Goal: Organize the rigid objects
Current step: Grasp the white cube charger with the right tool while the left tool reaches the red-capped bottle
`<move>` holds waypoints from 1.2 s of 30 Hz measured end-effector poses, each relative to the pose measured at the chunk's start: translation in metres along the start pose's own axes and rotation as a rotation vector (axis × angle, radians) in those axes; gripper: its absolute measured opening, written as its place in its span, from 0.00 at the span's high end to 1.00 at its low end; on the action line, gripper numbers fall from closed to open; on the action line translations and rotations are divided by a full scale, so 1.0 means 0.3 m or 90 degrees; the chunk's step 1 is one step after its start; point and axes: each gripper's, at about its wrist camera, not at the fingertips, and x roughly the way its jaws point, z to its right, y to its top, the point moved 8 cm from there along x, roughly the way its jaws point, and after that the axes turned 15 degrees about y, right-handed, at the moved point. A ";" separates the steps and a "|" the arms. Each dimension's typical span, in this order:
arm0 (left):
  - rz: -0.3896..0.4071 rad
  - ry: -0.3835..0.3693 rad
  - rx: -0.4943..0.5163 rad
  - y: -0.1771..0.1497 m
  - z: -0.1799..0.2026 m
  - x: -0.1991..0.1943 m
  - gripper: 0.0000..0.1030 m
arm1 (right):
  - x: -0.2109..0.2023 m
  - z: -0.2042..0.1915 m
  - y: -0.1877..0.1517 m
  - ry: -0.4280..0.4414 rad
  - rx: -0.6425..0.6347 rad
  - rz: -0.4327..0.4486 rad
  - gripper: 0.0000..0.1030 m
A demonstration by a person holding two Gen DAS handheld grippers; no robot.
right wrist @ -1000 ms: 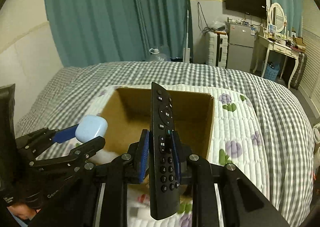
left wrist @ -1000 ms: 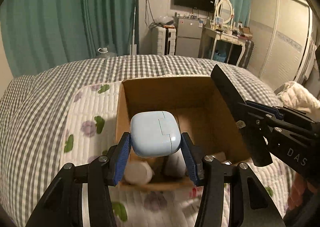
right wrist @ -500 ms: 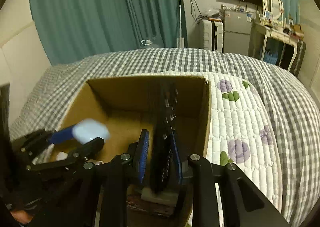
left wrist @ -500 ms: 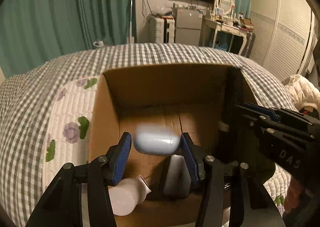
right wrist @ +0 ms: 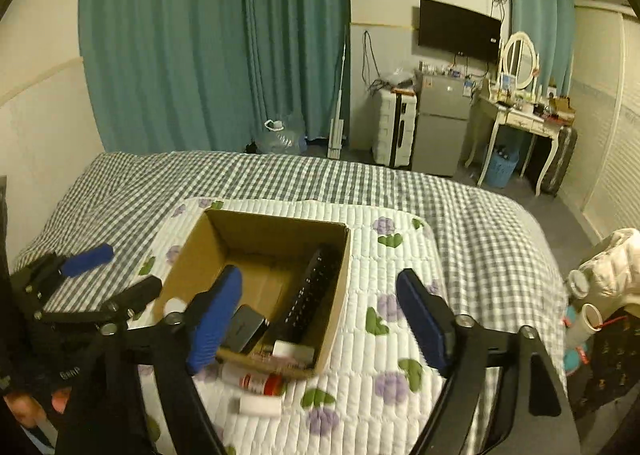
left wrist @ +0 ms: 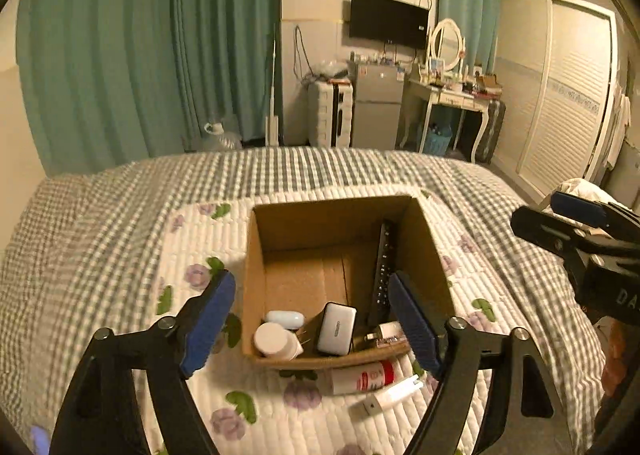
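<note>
Left claw (left wrist: 312,325), right claw (right wrist: 320,319) spread wide, empty; remote (left wrist: 383,267), earbud case (left wrist: 285,319) below in box (left wrist: 430,251).

Both wrist views face down-forward, near; share box (left wrist: 256,255) (right wrist: 340,255) (bed).

Open brown cardboard box (left wrist: 256,255) sits ahead of left claw (left wrist: 310,325), between its spread blue pads. Inside: long black remote control (left wrist: 382,267) leaning on the right wall; pale blue rounded earbud case (left wrist: 285,319), white round-capped jar (left wrist: 274,341), grey rectangular power bank (left wrist: 337,329) at the near wall. Outside, nearer the claw: red-and-white tube (left wrist: 362,377), small white stick (left wrist: 394,395).
</note>
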 end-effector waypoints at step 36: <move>-0.130 0.066 0.026 -0.573 -0.100 0.247 0.17 | 0.524 -0.075 -0.675 0.052 0.108 -0.215 0.08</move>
